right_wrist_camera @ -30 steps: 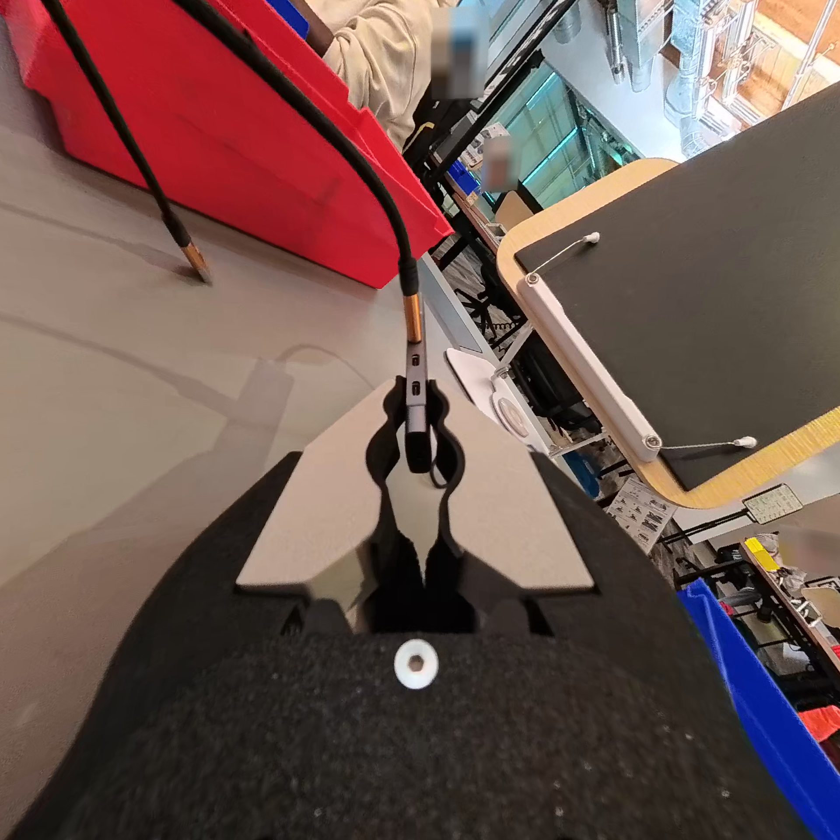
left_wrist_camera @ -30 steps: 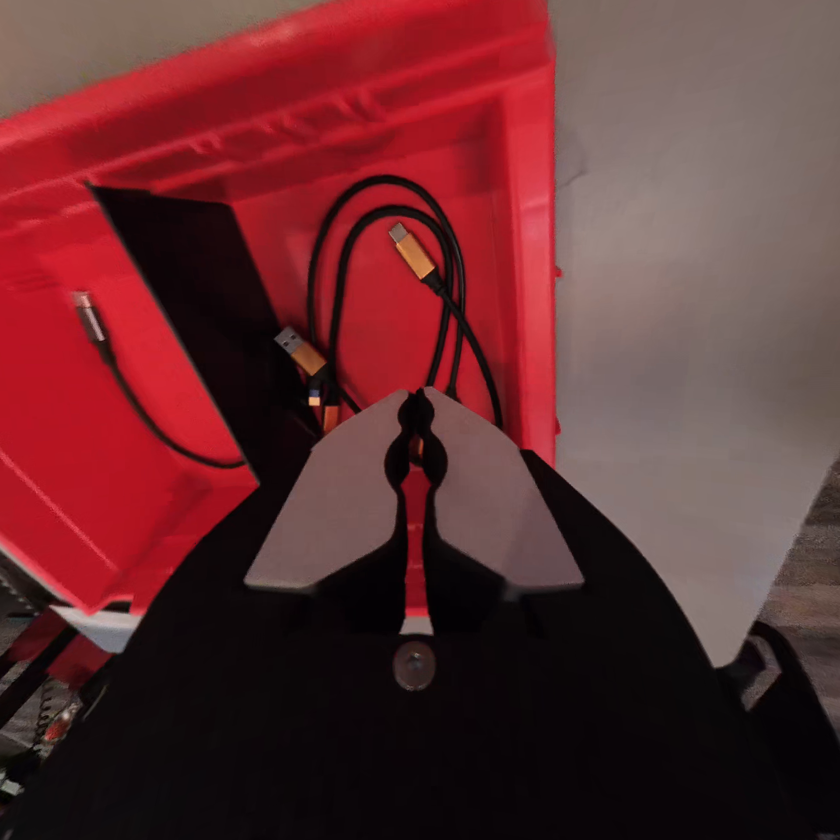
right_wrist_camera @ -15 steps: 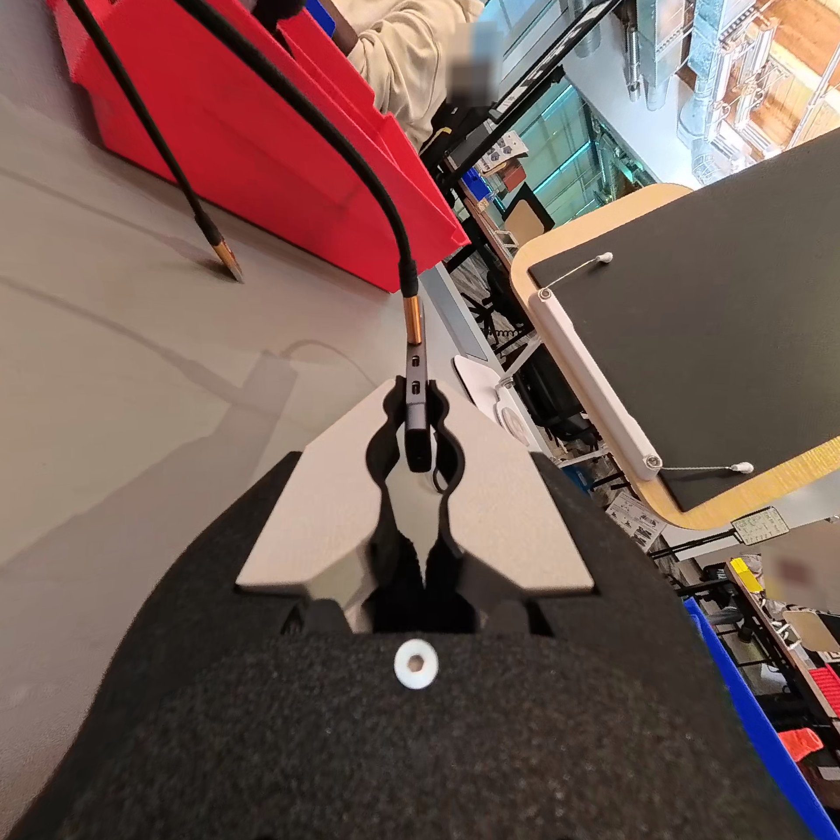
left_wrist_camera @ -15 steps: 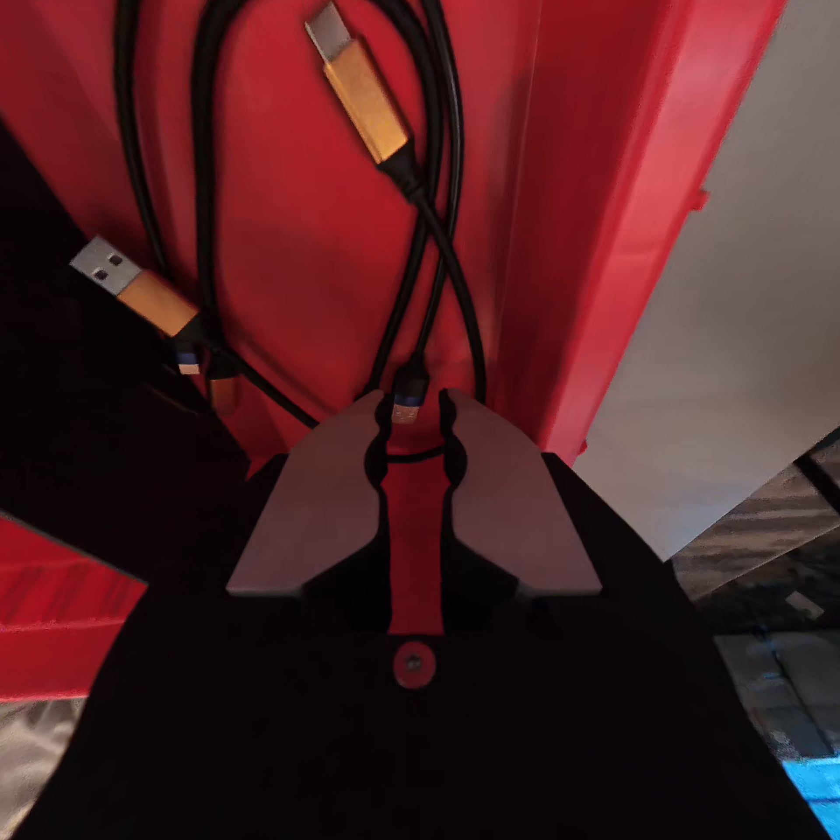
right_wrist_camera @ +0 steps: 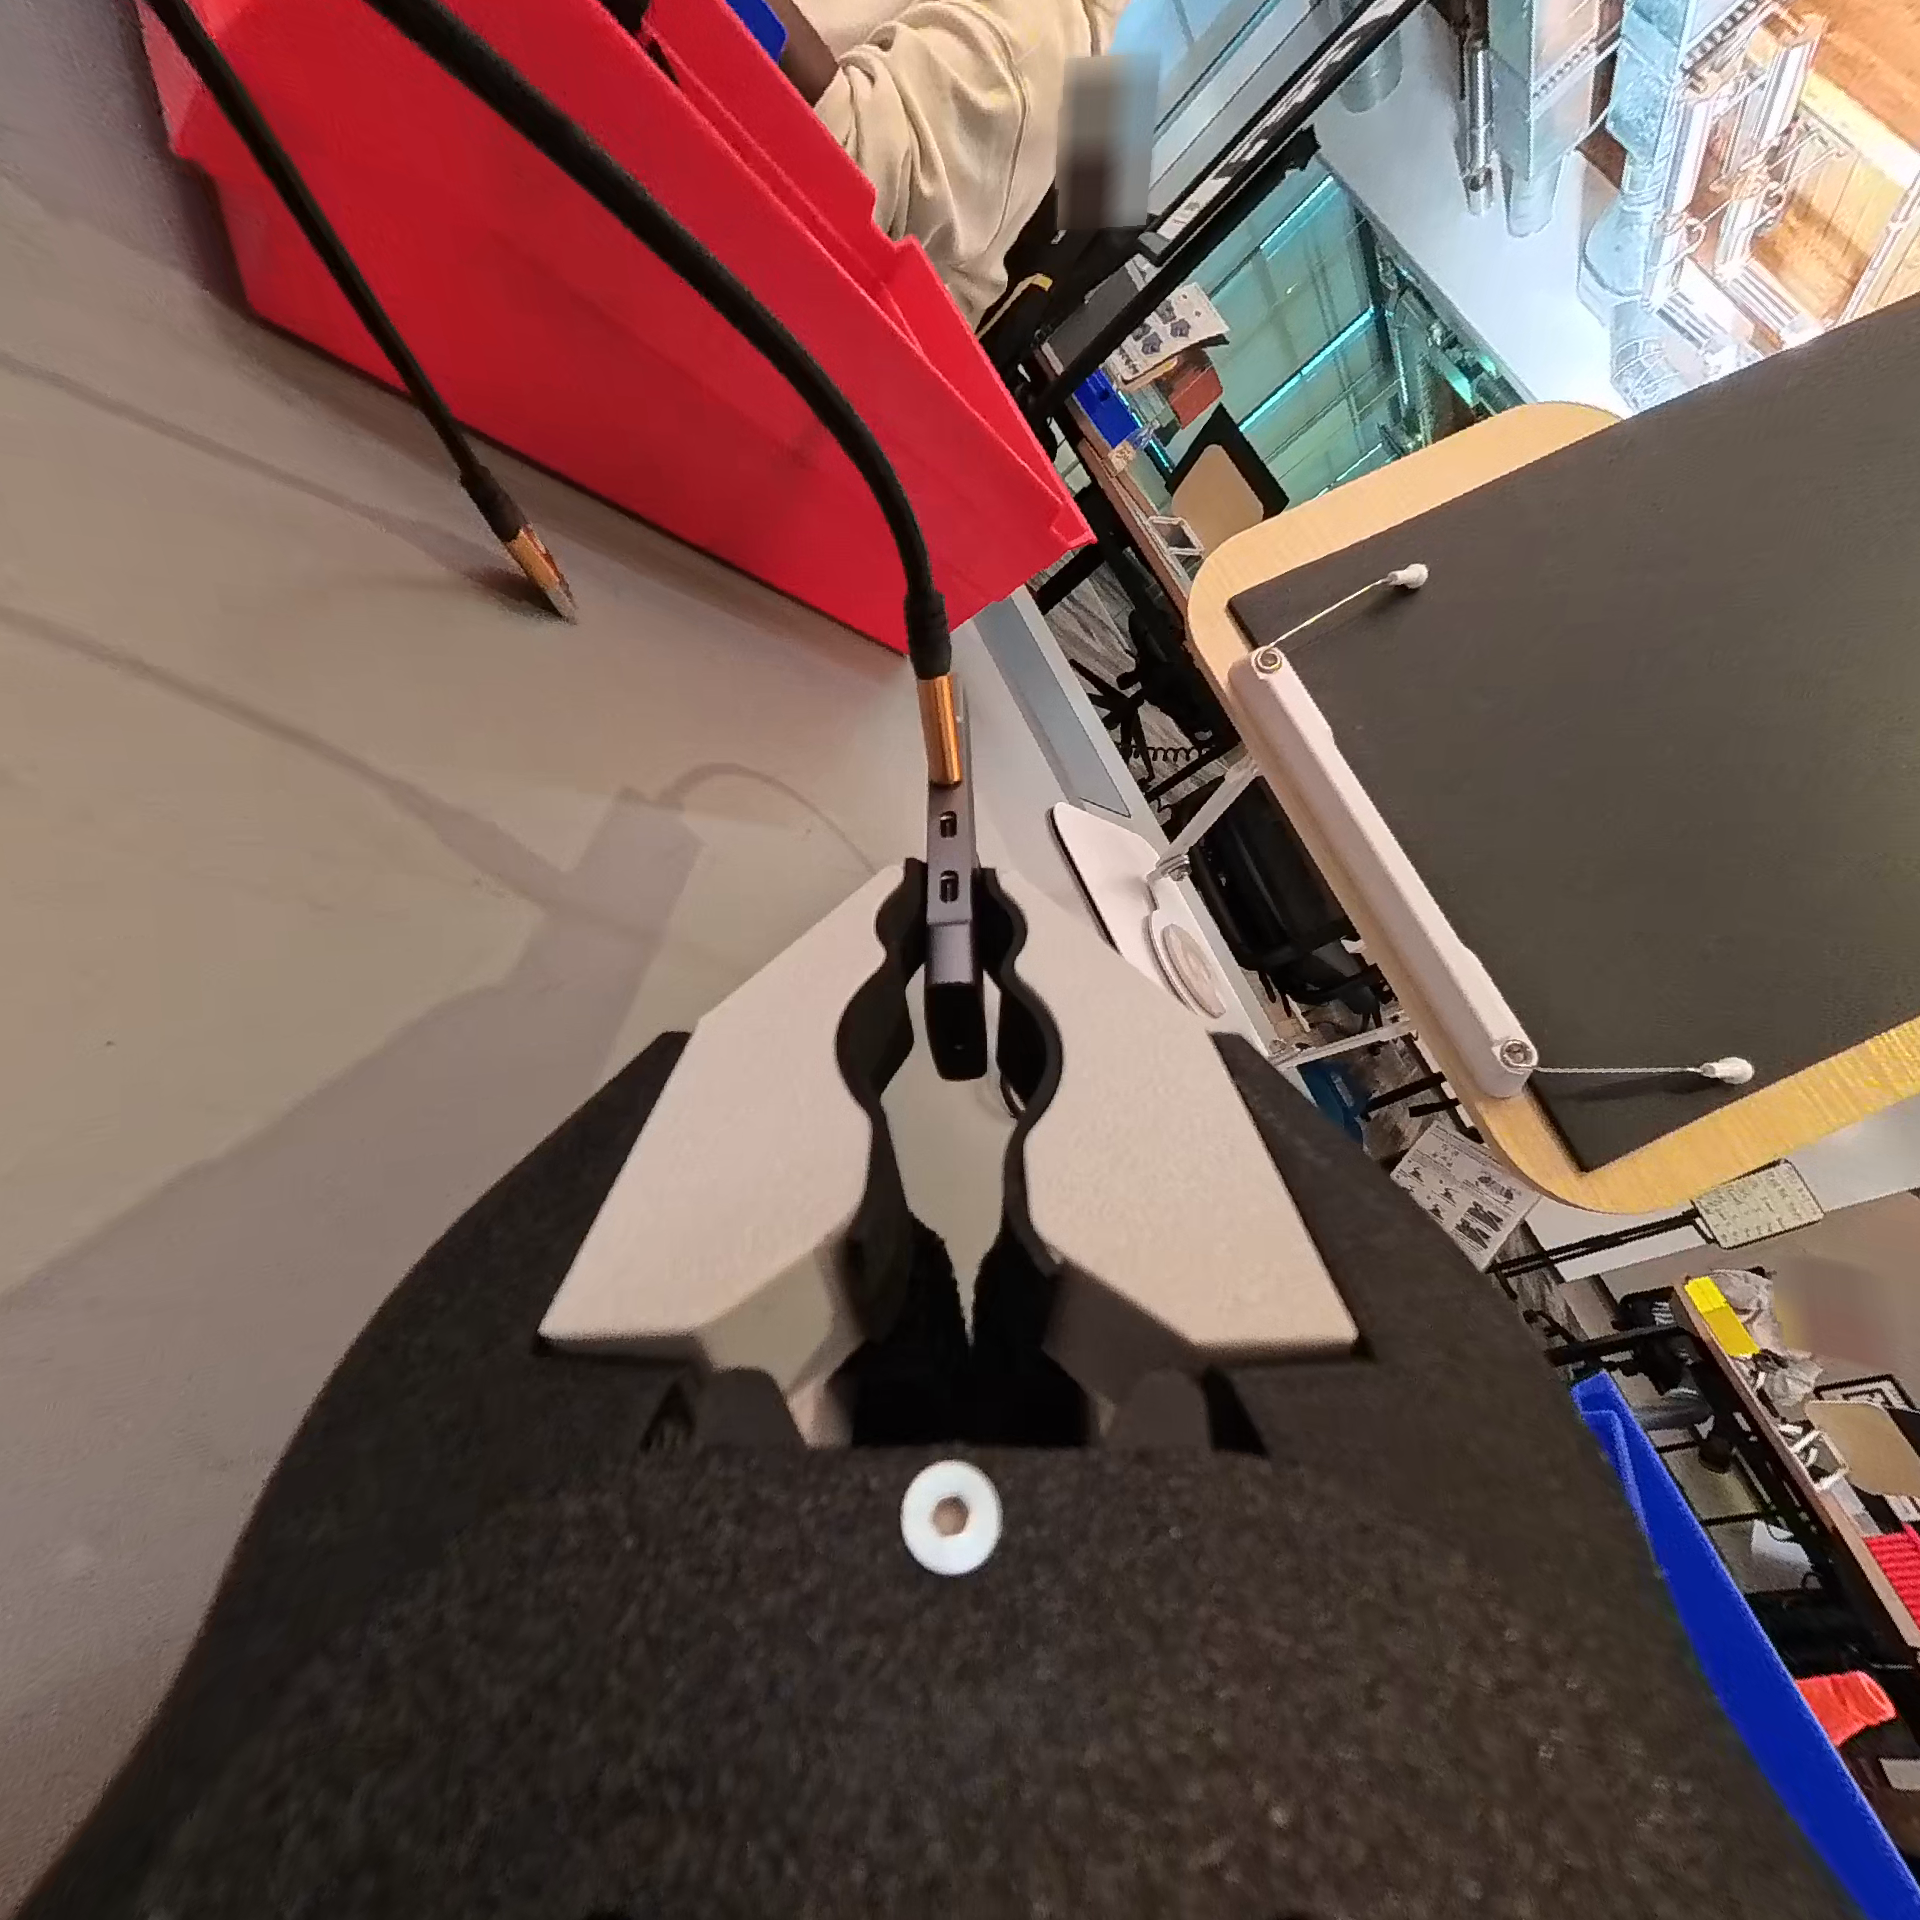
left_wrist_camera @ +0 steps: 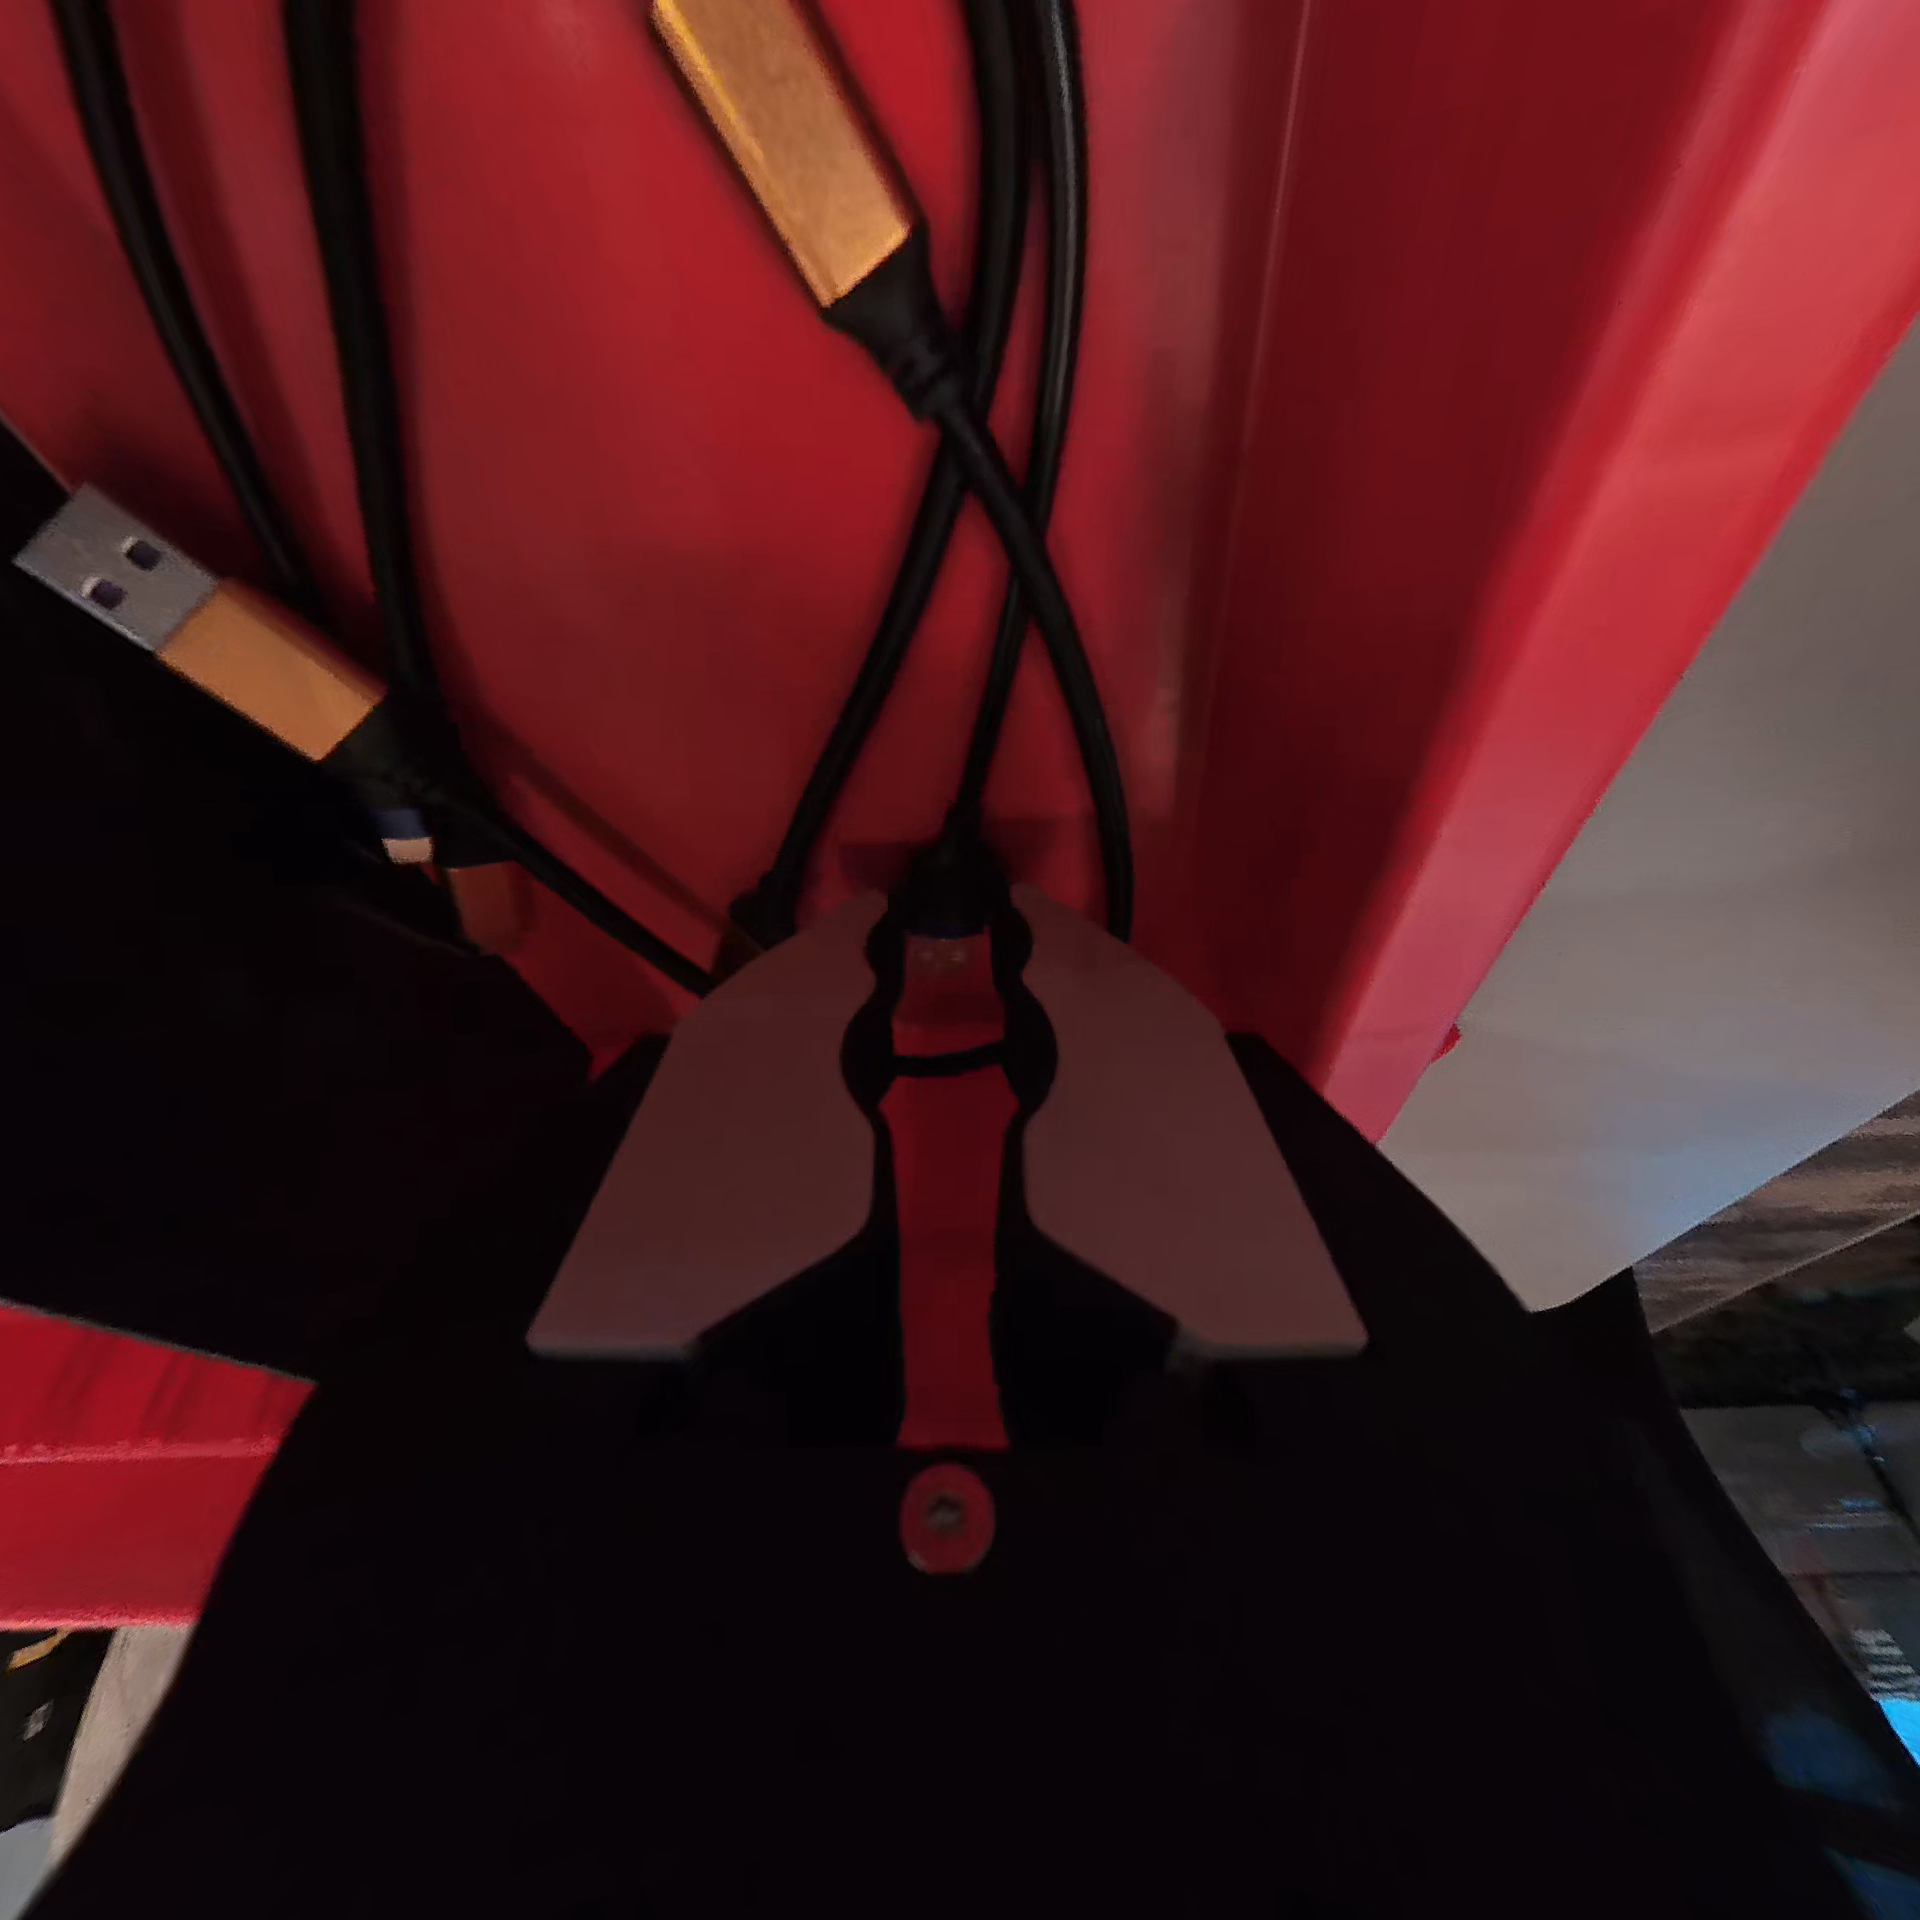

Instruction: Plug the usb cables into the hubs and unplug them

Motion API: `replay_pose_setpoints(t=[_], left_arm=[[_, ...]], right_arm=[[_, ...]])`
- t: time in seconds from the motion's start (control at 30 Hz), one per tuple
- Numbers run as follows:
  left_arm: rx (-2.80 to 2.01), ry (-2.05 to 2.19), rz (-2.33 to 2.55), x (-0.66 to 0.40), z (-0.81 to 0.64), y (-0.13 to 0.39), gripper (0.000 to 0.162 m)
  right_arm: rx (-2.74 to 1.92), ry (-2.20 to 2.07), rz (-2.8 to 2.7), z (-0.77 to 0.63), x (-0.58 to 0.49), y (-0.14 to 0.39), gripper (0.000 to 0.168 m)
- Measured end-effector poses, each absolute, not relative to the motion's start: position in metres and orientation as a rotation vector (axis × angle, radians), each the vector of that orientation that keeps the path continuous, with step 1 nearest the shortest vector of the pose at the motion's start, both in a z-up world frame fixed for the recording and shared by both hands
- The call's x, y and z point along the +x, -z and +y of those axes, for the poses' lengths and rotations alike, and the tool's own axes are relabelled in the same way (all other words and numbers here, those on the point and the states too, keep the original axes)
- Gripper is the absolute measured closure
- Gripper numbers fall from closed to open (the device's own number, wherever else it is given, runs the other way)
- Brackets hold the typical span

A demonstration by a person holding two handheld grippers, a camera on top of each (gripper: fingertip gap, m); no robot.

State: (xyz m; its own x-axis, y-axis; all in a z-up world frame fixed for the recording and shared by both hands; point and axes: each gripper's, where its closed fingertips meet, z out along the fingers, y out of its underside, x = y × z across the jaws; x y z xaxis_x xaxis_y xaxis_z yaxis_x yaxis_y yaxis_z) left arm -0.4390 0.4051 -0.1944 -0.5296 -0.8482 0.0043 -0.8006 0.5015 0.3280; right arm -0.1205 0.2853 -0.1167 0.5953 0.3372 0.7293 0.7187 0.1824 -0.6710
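Cables fill the left wrist view: black leads [left_wrist_camera: 997, 540] lie looped and crossed on the floor of a red bin [left_wrist_camera: 1455, 520]. Three orange-sleeved plugs show clearly among them. One [left_wrist_camera: 800, 156] lies at the top, its long axis slanting up and to the left. A second, with a silver USB tip [left_wrist_camera: 197, 623], lies at the left edge and points up-left. A third, smaller plug [left_wrist_camera: 940, 935] sits between the tips of the left claw [left_wrist_camera: 943, 940], its cable running away from the camera, so its long axis lies roughly along the fingers. The left claw's fingers stand a little apart on either side of this plug; whether they press it cannot be told. A thin black lead also crosses the gap lower down. A black panel [left_wrist_camera: 156, 1039] lies at the left.

The right claw [right_wrist_camera: 951, 935] grips a slim dark grey adapter [right_wrist_camera: 954, 914], long axis pointing forward along the fingers. An orange-collared plug [right_wrist_camera: 943, 727] is seated in its far end, and a black cable [right_wrist_camera: 727, 301] arcs up and to the left from it. A second cable end [right_wrist_camera: 535, 566] touches the grey worktop [right_wrist_camera: 260, 831] tip-down, just in front of a red bin [right_wrist_camera: 582, 312]. Behind the bin is a person's beige sleeve [right_wrist_camera: 956, 114].
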Motion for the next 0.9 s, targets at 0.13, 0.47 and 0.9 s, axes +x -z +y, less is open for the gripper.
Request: replay_pose_setpoints(t=[0.13, 0.47, 0.9], left_arm=[[1.375, 0.505, -2.616, -0.442, 0.403, 0.186, 0.147], [1.265, 1.111, -2.666, -0.445, 0.421, 0.035, 0.147], [1.332, 1.498, -2.834, -0.409, 0.428, -0.063, 0.147]], right_arm=[[-1.411, 0.352, -0.964, 0.286, -0.119, 0.115, 0.161], [-1.392, 0.379, -0.966, 0.285, -0.117, 0.11, 0.161], [-1.392, 0.381, -0.949, 0.286, -0.114, 0.106, 0.16]])
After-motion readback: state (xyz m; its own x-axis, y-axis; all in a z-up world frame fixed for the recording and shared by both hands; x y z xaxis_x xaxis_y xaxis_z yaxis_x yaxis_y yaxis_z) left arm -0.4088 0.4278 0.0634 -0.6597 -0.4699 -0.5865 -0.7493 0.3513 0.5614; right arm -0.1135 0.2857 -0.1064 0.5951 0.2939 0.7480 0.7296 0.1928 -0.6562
